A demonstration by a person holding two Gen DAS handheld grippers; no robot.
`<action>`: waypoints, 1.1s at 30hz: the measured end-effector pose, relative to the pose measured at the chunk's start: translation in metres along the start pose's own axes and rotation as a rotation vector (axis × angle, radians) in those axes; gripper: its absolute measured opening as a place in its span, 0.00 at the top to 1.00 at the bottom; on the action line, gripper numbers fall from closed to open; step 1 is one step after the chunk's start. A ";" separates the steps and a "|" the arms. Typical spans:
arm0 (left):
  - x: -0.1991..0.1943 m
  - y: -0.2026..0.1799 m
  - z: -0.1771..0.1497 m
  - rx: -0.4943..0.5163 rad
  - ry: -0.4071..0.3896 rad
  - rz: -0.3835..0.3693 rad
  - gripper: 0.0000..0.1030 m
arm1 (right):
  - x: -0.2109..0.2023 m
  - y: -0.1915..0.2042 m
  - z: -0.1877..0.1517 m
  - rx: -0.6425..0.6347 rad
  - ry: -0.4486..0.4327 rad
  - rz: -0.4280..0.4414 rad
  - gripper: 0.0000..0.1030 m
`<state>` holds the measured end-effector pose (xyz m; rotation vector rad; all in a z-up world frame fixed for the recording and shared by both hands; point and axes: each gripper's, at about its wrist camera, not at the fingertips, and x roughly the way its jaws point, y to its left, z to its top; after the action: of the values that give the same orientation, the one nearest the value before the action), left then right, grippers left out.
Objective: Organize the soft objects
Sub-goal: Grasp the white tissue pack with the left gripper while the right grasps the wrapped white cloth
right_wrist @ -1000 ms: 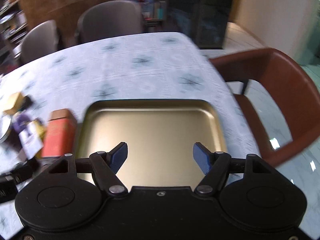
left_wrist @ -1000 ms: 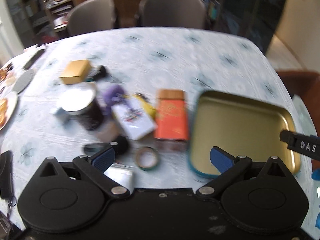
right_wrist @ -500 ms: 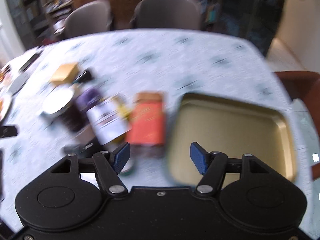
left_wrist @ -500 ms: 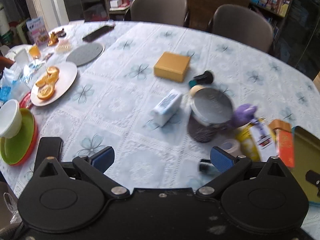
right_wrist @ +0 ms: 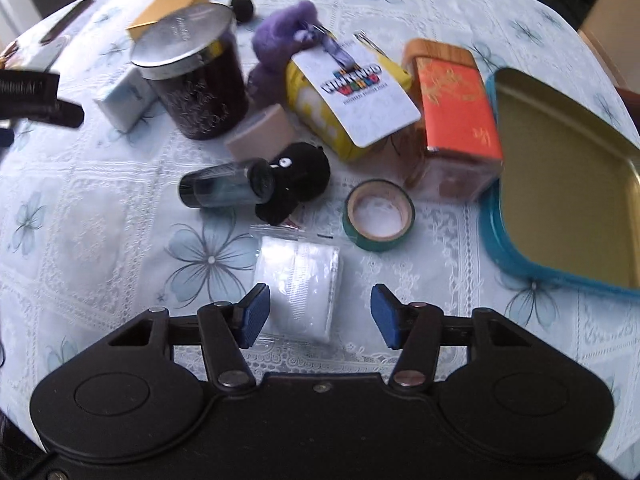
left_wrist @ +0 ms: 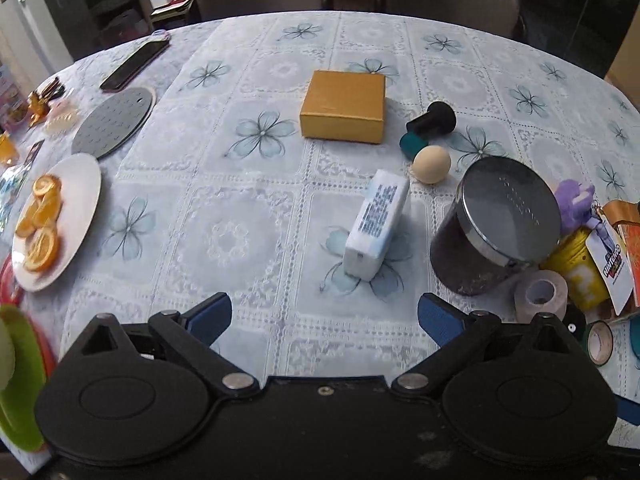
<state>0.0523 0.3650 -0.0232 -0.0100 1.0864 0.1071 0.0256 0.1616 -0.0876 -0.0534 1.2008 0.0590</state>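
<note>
My right gripper point(right_wrist: 320, 314) is open just above the table, its blue pads either side of a white folded cloth in a clear bag point(right_wrist: 302, 282). Beyond it lie a black plush toy point(right_wrist: 298, 178), a purple plush toy point(right_wrist: 280, 36) and a yellow plush block with a white tag point(right_wrist: 320, 108). A gold tray with a blue rim point(right_wrist: 560, 184) sits to the right. My left gripper point(left_wrist: 324, 318) is open and empty, with a white tissue pack point(left_wrist: 378, 224) ahead. The purple plush toy point(left_wrist: 574, 204) shows at its right.
A dark jar with a silver lid point(right_wrist: 196, 80), an orange tin point(right_wrist: 456, 116), a green tape roll point(right_wrist: 378, 214), a dark vial point(right_wrist: 224, 186) crowd the middle. A gold box point(left_wrist: 344, 106), an egg point(left_wrist: 432, 164), a plate of orange slices point(left_wrist: 48, 216) and a phone point(left_wrist: 134, 66) lie farther left.
Both grippers have swung left. The right one has come down low over the clutter to the bagged white cloth. The left view now faces the table's left half.
</note>
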 end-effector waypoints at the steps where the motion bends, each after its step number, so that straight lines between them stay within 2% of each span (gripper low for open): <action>1: 0.005 -0.002 0.007 0.024 -0.007 -0.011 0.03 | 0.002 0.002 0.000 0.014 0.007 -0.005 0.48; 4: 0.024 -0.008 0.026 0.089 -0.009 -0.014 0.03 | 0.000 0.003 -0.001 0.053 0.003 -0.023 0.48; 6: 0.035 -0.004 0.035 0.085 -0.008 0.007 0.03 | 0.001 0.004 0.000 0.069 0.005 -0.034 0.48; 8: 0.047 0.009 0.044 0.034 0.017 0.022 0.03 | 0.002 0.006 0.001 0.079 0.004 -0.040 0.48; 9: 0.054 0.018 0.049 -0.003 0.034 0.020 0.00 | 0.002 0.008 0.001 0.082 0.002 -0.044 0.48; 11: 0.061 0.036 0.055 -0.075 0.051 -0.009 0.00 | 0.003 0.010 0.002 0.082 0.001 -0.051 0.48; 12: 0.062 0.042 0.058 -0.095 0.051 0.003 0.00 | 0.004 0.010 0.002 0.082 0.001 -0.054 0.48; 16: 0.065 0.054 0.061 -0.078 0.031 0.130 0.03 | 0.008 0.015 0.004 0.076 0.008 -0.052 0.48; 17: 0.067 0.059 0.061 -0.087 0.038 0.127 0.03 | 0.009 0.016 0.004 0.072 0.010 -0.052 0.48; 20: 0.067 0.068 0.057 -0.105 0.055 0.053 0.03 | 0.015 0.023 0.005 0.056 0.026 -0.046 0.48; 23: 0.062 0.063 0.052 -0.056 0.018 -0.022 0.02 | 0.025 0.029 0.005 0.035 0.059 -0.057 0.48; 26: 0.059 0.049 0.051 0.031 -0.012 -0.064 0.02 | 0.026 0.032 0.004 0.027 0.044 -0.070 0.46; 30: 0.069 0.022 0.052 0.148 -0.025 -0.037 0.01 | 0.026 0.031 0.004 0.046 0.051 -0.049 0.52; 33: 0.085 0.011 0.053 0.180 0.002 -0.026 0.02 | 0.023 0.027 0.003 0.048 0.054 -0.055 0.53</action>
<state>0.1368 0.3865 -0.0729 0.1370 1.0939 -0.0143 0.0350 0.1890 -0.1076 -0.0461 1.2535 -0.0200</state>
